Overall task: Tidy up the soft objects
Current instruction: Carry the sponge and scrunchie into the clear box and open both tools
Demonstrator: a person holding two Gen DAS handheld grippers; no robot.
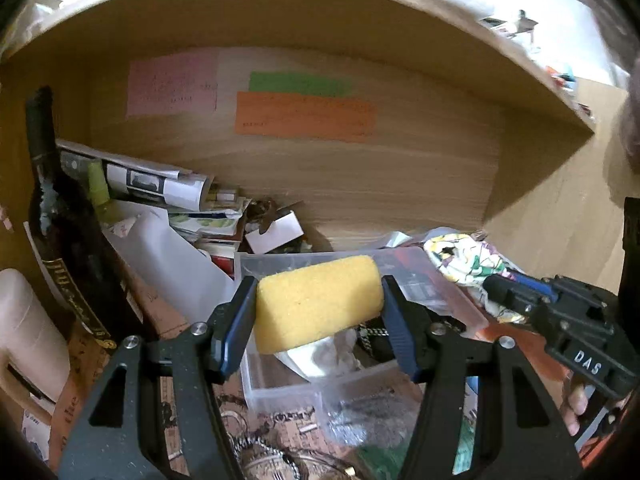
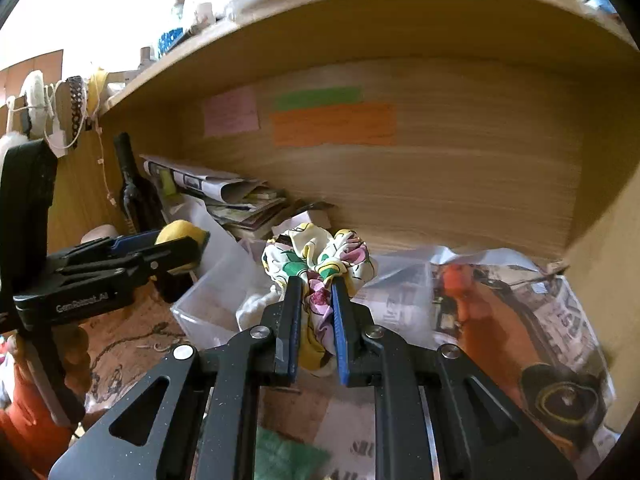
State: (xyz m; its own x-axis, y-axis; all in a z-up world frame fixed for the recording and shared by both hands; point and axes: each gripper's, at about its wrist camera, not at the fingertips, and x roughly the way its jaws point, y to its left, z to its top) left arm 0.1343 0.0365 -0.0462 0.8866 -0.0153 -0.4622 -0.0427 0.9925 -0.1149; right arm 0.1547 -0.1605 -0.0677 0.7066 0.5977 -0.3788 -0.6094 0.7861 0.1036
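Note:
My left gripper [image 1: 319, 286] is shut on a yellow sponge [image 1: 318, 302] and holds it above a clear plastic box [image 1: 280, 390] on the cluttered desk. My right gripper [image 2: 316, 286] is shut on a floral cloth scrunchie [image 2: 316, 256] and holds it up over the same clear box [image 2: 208, 304]. The right gripper with the scrunchie [image 1: 468, 260] shows at the right of the left wrist view. The left gripper with the sponge [image 2: 182, 234] shows at the left of the right wrist view.
A wooden shelf back wall [image 1: 360, 184] carries pink, green and orange notes. A dark bottle [image 1: 60, 220], rolled papers [image 1: 152, 180] and a white jug [image 1: 24, 332] crowd the left. An orange plastic-wrapped package [image 2: 500, 320] lies at the right. A green cloth [image 2: 288, 456] lies below.

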